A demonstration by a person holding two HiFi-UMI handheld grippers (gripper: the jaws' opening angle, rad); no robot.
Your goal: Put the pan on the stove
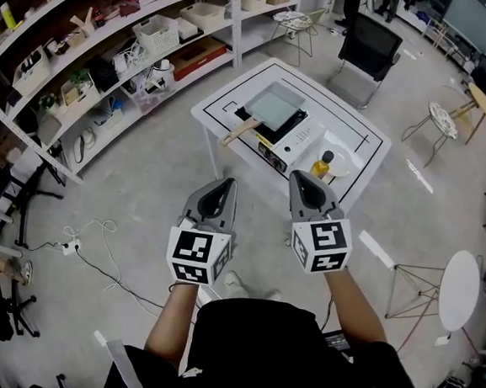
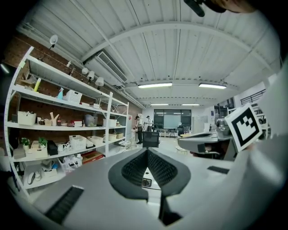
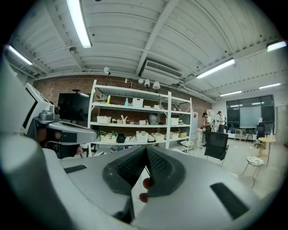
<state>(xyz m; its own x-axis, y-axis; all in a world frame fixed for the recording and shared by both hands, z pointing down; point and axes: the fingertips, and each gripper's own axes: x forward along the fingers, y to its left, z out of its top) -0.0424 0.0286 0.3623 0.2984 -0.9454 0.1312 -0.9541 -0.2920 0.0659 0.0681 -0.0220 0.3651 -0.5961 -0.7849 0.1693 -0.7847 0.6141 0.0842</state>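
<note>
A square grey pan (image 1: 274, 105) with a wooden handle (image 1: 241, 130) lies on the white table (image 1: 221, 103), apparently on top of the white portable stove (image 1: 295, 139). The handle sticks out toward the table's near left edge. Both grippers hang over the floor, well short of the table. My left gripper (image 1: 224, 187) is shut with nothing in it, its ribbed pads meeting at the tip (image 2: 147, 151). My right gripper (image 1: 304, 182) is shut and empty as well (image 3: 146, 150). Both point level across the room, so neither gripper view shows the pan.
A white plate (image 1: 342, 147) and a yellow bottle (image 1: 322, 165) share the table's right side. Long shelves (image 1: 111, 59) run along the left. A black chair (image 1: 370, 48) stands behind the table, a round white table (image 1: 459, 289) at the right, and a cable (image 1: 102, 261) on the floor.
</note>
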